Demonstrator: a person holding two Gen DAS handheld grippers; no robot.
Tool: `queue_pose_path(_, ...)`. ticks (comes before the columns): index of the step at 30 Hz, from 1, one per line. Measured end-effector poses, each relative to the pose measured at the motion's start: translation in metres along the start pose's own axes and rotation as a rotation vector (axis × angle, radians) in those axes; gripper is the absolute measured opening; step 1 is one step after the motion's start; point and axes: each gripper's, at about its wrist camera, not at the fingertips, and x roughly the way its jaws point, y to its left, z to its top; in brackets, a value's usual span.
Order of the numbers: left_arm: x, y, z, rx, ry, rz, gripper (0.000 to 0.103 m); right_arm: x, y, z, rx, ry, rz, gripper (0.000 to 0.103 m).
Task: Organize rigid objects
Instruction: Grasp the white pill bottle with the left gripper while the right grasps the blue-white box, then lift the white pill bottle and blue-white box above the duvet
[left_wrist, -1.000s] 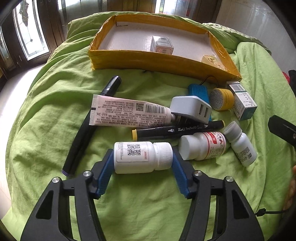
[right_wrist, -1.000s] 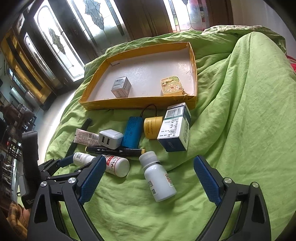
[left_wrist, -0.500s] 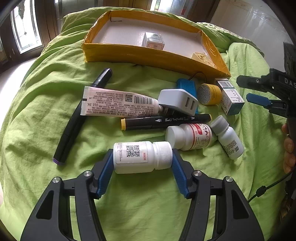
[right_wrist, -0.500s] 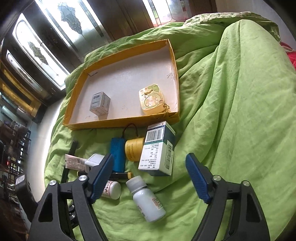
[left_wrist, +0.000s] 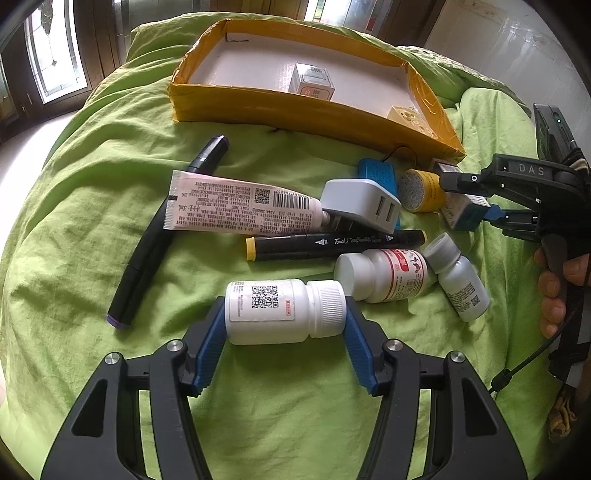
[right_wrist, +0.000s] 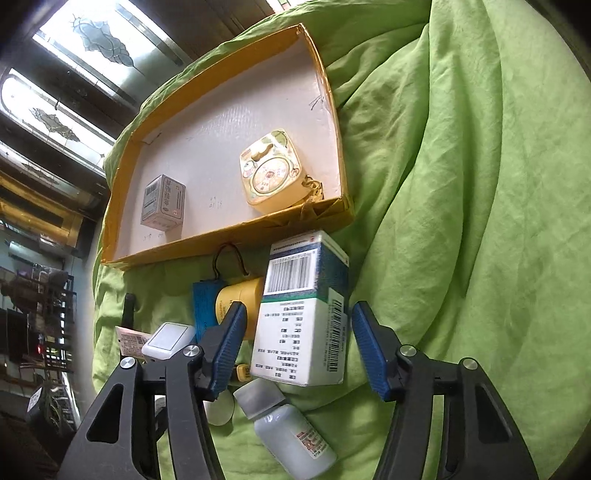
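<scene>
Soft green bedding (left_wrist: 92, 229); left gripper (left_wrist: 284, 325) clamps rigid light bottle (left_wrist: 284, 310) endwise; right gripper (right_wrist: 297, 343) closing around medicine carton (right_wrist: 303, 325), crushable, take by side panels

A home bedroom: a green bedspread (left_wrist: 110, 206) over a bed, leaded-glass windows (right_wrist: 92, 33) behind.

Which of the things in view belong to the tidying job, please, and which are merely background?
Job:
yellow tray
white pill bottle, held in left gripper
medicine carton, between right gripper fingers, which are closing
black marker
ointment tube

Background:
green bedspread
windows
</scene>
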Motion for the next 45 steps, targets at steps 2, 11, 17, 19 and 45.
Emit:
queue_pose_path(2,-0.001,0.000,0.000,0.000,-0.003,0.003,0.059,0.001,0.001,0.000,0.008,-0.001,0.029,0.045)
queue_pose_path(11,-0.002,0.003,0.000,-0.006,-0.007,0.006,0.059,-0.017,0.025,-0.025,-0.069,0.019,0.093,0.044)
queue_pose_path(17,-0.002,0.001,-0.001,0.007,-0.015,0.032,0.059,-0.007,0.045,-0.037,-0.135,0.048,0.108,0.040)
queue_pose_path(19,-0.001,-0.001,-0.001,0.018,-0.017,0.040,0.059,-0.007,0.045,-0.037,-0.148,0.039,0.089,0.040)
queue_pose_path(45,-0.024,0.006,0.005,-0.017,-0.129,0.023,0.058,-0.028,0.054,-0.048,-0.166,-0.054,0.162,0.039)
